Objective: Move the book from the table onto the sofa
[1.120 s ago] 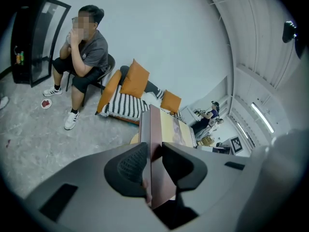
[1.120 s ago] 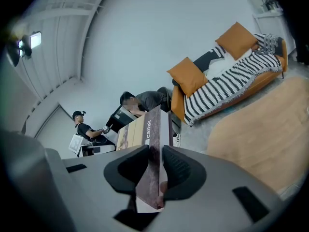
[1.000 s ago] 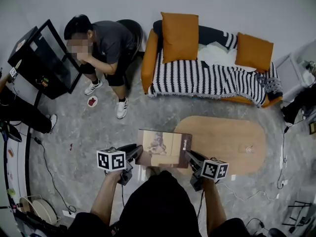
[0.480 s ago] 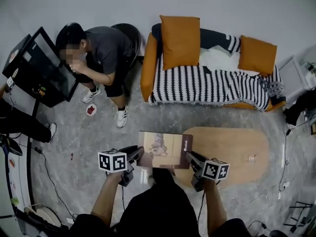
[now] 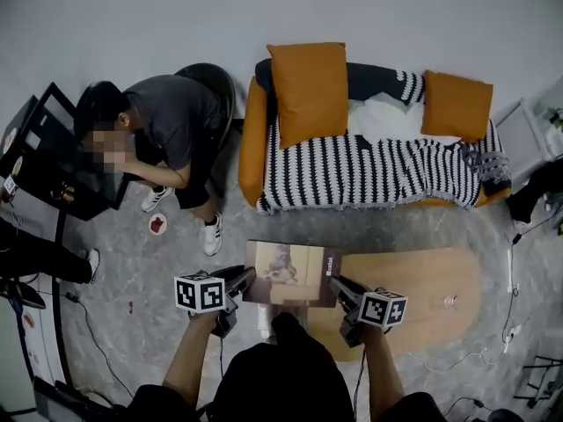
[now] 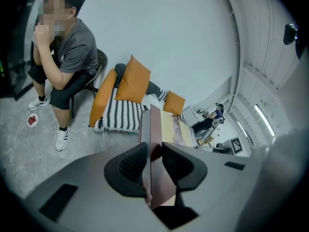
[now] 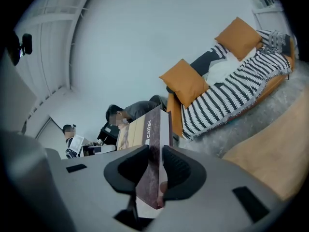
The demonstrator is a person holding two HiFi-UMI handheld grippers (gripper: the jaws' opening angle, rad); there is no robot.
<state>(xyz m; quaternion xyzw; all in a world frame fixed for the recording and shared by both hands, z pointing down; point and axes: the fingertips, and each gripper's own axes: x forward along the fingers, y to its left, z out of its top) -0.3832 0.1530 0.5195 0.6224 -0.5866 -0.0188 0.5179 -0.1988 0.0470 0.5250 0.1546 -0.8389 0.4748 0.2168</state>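
The book (image 5: 290, 272), with a tan and dark brown cover, hangs flat in the air over the left end of the oval wooden table (image 5: 422, 280). My left gripper (image 5: 245, 278) is shut on its left edge and my right gripper (image 5: 338, 285) on its right edge. The left gripper view shows the book (image 6: 166, 127) edge-on, pinched by the left gripper (image 6: 153, 164). The right gripper view shows the book (image 7: 147, 132) clamped by the right gripper (image 7: 155, 169). Beyond it stands the orange sofa (image 5: 253, 139) under a black-and-white striped blanket (image 5: 352, 170).
Two orange cushions (image 5: 308, 82) (image 5: 456, 104) and a white cloth (image 5: 383, 117) lie on the sofa. A person (image 5: 154, 126) sits on a chair left of it, beside a black screen (image 5: 48, 161). A small object (image 5: 450, 301) sits on the table. Cables trail on the floor at right.
Both grippers have carried the book forward, towards the sofa, which now lies closer and lower in the head view. The grip on the book is unchanged.
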